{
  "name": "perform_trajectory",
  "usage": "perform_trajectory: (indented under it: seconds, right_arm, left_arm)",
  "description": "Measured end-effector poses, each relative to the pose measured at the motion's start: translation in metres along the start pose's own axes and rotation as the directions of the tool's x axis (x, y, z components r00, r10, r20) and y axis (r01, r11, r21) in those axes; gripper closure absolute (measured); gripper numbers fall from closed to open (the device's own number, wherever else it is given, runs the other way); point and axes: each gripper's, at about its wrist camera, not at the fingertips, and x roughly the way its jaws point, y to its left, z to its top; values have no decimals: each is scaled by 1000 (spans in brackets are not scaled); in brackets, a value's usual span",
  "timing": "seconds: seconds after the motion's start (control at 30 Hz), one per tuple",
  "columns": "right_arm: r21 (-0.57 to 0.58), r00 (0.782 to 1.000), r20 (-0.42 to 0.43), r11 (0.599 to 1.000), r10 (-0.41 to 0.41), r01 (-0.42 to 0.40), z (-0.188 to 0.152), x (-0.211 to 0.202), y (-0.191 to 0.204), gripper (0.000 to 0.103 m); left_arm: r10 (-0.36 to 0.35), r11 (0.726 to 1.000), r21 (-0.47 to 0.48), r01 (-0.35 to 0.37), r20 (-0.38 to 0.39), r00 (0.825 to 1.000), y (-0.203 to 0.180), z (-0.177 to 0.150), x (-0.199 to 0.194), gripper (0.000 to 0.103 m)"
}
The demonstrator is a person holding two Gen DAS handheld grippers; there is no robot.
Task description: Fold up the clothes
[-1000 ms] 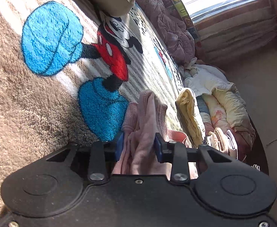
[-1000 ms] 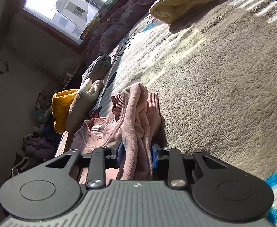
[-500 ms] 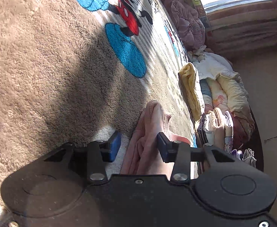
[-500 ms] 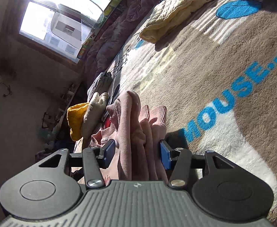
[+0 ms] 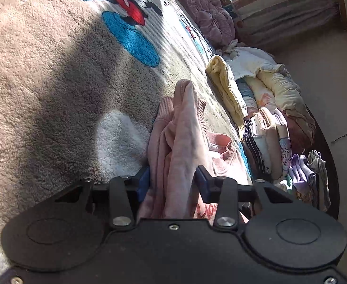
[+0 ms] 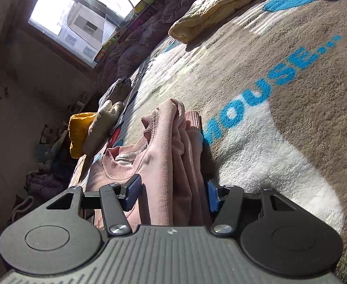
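Surface: plush brown blanket (image 5: 43, 75) with cartoon mouse print, blue patches and blue lettering "MOUSE…" (image 6: 268, 87) on a white area. Strong sun, hard shadows across the pile. Window (image 6: 78, 19) at the far end; mauve quilt (image 5: 209, 16) bunched below it.

Pink sweater (image 5: 185, 127) lies on the blanket at the near edge, collar flat, a bunched fold standing up in each claw.

Left gripper (image 5: 172, 184): jaws have just been closing, narrow now, both blue pads pressed into the pink fold. Holding it.

Right gripper (image 6: 172, 193): jaws have just been closing a little; the pink fold sits between them, near pad standing clear of the cloth with a gap. Far pad is at the cloth's edge; contact cannot be told. Not gripping.

Left view only: yellow folded cloth (image 5: 225, 90) beside a stack of folded clothes (image 5: 268, 139).

Right view only: mustard garment (image 6: 78, 130) with a beige one (image 6: 104, 120) against it, off the blanket's other side.
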Motion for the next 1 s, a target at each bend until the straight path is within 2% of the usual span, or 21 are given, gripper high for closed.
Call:
perform_trajectory:
  seconds: [0.07, 0.13, 0.2, 0.3, 0.43, 0.47, 0.53, 0.57, 0.6, 0.63, 0.7, 0.73, 0.77, 0.83, 0.87, 0.9, 0.93, 0.97, 1.0]
  right_arm:
    - [25, 999, 3, 999, 35, -35, -3, 0, -6, 68]
    - [54, 997, 6, 996, 71, -71, -5, 1, -12, 78]
    - [128, 994, 13, 986, 109, -110, -2, -1, -17, 80]
    - [222, 982, 56, 957, 178, -186, 7, -10, -21, 80]
    - [254, 969, 115, 937, 218, -241, 23, -29, -18, 81]
    - [257, 968, 126, 935, 218, -244, 26, -34, -19, 81]
    - [239, 979, 120, 953, 162, -187, 26, -35, -28, 79]
    - [238, 985, 115, 958, 132, -156, 26, -35, -34, 69]
    - [270, 990, 101, 955, 98, -122, 21, -32, -45, 66]
    - [291, 993, 90, 952, 73, -97, 17, -30, -55, 73]
    - [244, 991, 106, 965, 76, -100, 14, -37, -50, 63]
    - [208, 991, 107, 973, 77, -98, 15, -40, -44, 48]
    - [178, 991, 105, 979, 78, -96, 15, -41, -40, 39]
    - [141, 993, 99, 987, 66, -80, 14, -37, -34, 36]
    - [119, 994, 92, 991, 54, -65, 13, -34, -31, 36]
    - [77, 996, 83, 996, 31, -38, 11, -30, -27, 37]
    - [38, 997, 78, 999, 9, -12, 9, -26, -23, 43]
    - [10, 997, 73, 1000, -5, 4, 8, -23, -20, 54]
    - [26, 998, 66, 1000, 13, -15, 8, -20, -22, 64]
  left_arm:
    - [-47, 998, -45, 46, -4, 999, 7, -1, 1, 81]
    - [-74, 994, -85, 73, -12, 997, 8, 1, -2, 84]
    - [-113, 985, -133, 110, -11, 994, 5, 5, -4, 84]
    - [-185, 973, -142, 184, 7, 983, -15, 13, -6, 84]
    - [-284, 947, -149, 284, 23, 959, -39, 19, -4, 84]
    - [-289, 948, -134, 289, 23, 957, -41, 19, 0, 84]
    - [-187, 978, -103, 184, -22, 982, -35, 15, 17, 78]
    - [-156, 982, -111, 152, -34, 987, -26, 10, 20, 75]
    - [-125, 986, -119, 119, -45, 991, -16, 6, 24, 71]
    - [-95, 988, -126, 87, -57, 994, -7, 1, 28, 71]
    - [-140, 984, -122, 133, -49, 989, -4, -5, 16, 57]
    - [-131, 986, -109, 125, -56, 990, -5, -6, 13, 57]
    - [-126, 987, -108, 119, -64, 990, -5, -7, 12, 57]
    - [-126, 987, -108, 119, -61, 990, -6, -8, 11, 57]
    - [-104, 992, -79, 99, -62, 993, -10, -10, 13, 58]
    - [-81, 996, -50, 78, -61, 995, -14, -12, 15, 65]
    - [-59, 998, -21, 57, -60, 996, -18, -14, 18, 73]
    - [-73, 997, -25, 71, -60, 996, -19, -15, 20, 78]
    - [-87, 996, -28, 85, -61, 994, -20, -16, 23, 83]
